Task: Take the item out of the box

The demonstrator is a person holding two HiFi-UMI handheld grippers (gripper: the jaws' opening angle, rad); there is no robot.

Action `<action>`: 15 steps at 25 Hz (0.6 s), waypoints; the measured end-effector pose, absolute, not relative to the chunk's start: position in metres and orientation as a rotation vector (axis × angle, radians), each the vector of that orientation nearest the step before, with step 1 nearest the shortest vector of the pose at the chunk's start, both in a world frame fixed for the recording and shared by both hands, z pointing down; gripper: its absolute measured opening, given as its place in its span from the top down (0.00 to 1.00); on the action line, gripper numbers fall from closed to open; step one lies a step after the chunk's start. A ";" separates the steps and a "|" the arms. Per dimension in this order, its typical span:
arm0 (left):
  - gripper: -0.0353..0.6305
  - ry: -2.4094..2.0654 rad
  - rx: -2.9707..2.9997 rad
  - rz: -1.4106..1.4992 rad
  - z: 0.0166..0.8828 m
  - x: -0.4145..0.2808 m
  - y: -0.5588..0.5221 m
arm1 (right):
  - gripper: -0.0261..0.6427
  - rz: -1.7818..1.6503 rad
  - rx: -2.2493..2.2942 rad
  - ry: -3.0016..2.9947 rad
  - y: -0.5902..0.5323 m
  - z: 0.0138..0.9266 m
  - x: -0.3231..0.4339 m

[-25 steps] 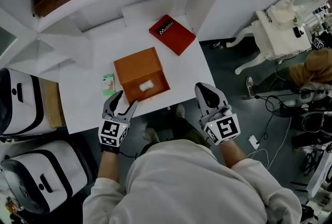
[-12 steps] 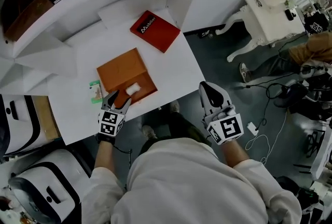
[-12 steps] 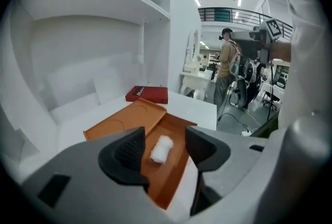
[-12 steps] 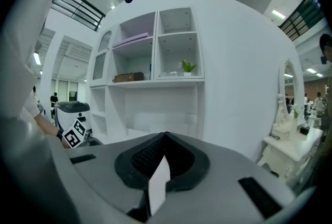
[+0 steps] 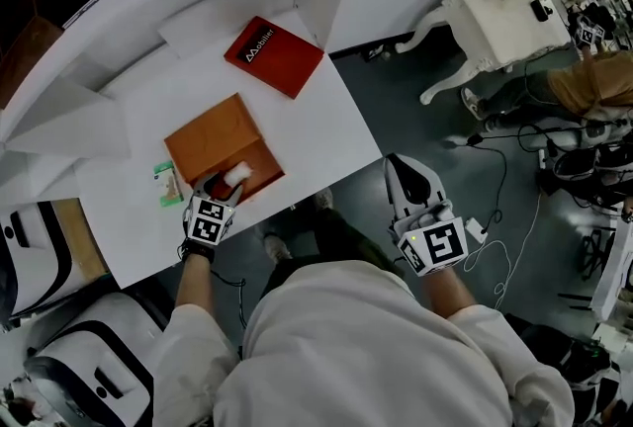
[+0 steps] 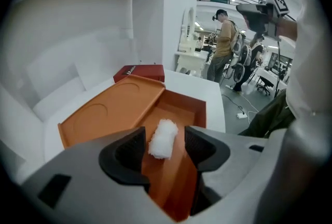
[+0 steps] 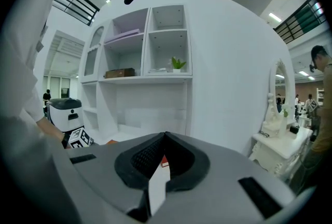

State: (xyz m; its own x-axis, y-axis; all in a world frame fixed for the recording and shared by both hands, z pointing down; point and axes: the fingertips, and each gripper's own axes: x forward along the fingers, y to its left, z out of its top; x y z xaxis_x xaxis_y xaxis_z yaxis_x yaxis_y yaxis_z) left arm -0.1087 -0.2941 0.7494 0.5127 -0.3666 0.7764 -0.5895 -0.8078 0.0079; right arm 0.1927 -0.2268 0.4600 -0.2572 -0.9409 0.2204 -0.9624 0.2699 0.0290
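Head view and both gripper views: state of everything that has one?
orange box: open, lid laid back flat.
white item: inside the orange box, not gripped.
left gripper: jaws closing around the white item, pads not on it.
right gripper: shut, empty, held aside.
red box: closed, lying flat.

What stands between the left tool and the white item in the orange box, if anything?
Nothing visible does. The box is open, and its lid is folded back flat. The white item lies between the jaws of the left tool, which are closing. The pads do not seem to press on it yet.
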 end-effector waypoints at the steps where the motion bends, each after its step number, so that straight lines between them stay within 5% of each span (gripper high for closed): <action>1: 0.59 -0.798 2.480 1.195 0.754 -0.108 -0.296 | 0.93 0.168 1.784 -2.336 -0.227 0.461 0.195; 15: 0.59 -0.654 2.397 1.475 0.808 -0.103 -0.299 | 0.93 0.209 1.810 -2.281 -0.242 0.476 0.221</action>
